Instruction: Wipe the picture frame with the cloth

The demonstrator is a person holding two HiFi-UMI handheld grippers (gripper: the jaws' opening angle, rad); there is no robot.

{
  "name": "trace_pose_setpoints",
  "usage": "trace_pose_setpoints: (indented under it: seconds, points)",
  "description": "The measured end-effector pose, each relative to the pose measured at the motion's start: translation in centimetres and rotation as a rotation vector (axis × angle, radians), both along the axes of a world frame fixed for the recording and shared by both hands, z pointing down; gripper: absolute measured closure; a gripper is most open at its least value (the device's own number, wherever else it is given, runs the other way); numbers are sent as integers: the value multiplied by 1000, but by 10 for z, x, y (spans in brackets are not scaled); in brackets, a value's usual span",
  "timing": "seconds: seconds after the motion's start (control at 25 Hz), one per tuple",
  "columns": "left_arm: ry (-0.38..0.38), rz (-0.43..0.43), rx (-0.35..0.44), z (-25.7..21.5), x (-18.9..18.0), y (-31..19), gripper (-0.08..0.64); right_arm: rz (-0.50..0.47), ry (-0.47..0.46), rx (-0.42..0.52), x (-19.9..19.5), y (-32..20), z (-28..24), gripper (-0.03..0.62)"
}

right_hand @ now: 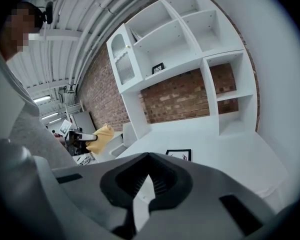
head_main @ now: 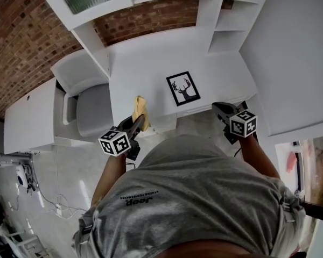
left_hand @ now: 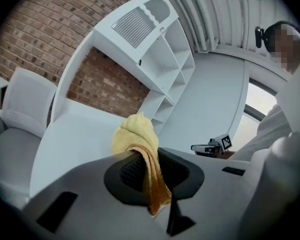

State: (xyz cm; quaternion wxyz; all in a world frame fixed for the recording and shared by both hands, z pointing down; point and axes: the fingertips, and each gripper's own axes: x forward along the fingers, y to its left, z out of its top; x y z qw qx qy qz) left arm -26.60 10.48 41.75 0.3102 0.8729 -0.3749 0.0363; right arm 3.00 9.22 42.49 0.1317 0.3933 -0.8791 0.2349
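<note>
Nearest to the person, the left tongs are clamped on the yellow cloth, which bunches above the grip and trails a tail below it. The right tongs are drawn together at the tips with nothing between them, and hang off the tabletop's near edge to the right.

The cloth is over that near edge, to the left of the picture frame and not touching it. The frame lies flat on the tabletop close to the front. Its long axis runs away from the person, with the far end leaning slightly left, and the deer's antlers point toward the shelves.

Recommendation: carry the cloth right, lower the bunched part flat onto the glass and stroke along the long axis. The free tongs could steady a corner, as the frame would likely slide.
</note>
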Motion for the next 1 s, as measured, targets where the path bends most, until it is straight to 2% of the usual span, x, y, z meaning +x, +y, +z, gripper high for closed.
trace_pose_setpoints:
  seconds: [0.24, 0.52, 0.64, 0.88, 1.0]
  points:
    - [10, 6, -48, 16, -2, -38, 494, -4, 29, -46, -4, -36, 15, 584]
    - [-18, -31, -107, 35, 24, -72, 494, -107, 46, -69, 8, -86, 41, 584]
    - [-39, -80, -123, 42, 48, -88, 494, -197, 48, -63, 21, -112, 56, 584]
    - [-20, -269, -186, 53, 90, -118, 494, -474, 94, -70, 32, -150, 97, 584]
    - [-43, -311, -219, 58, 107, -123, 494, -582, 119, -78, 30, -160, 114, 583]
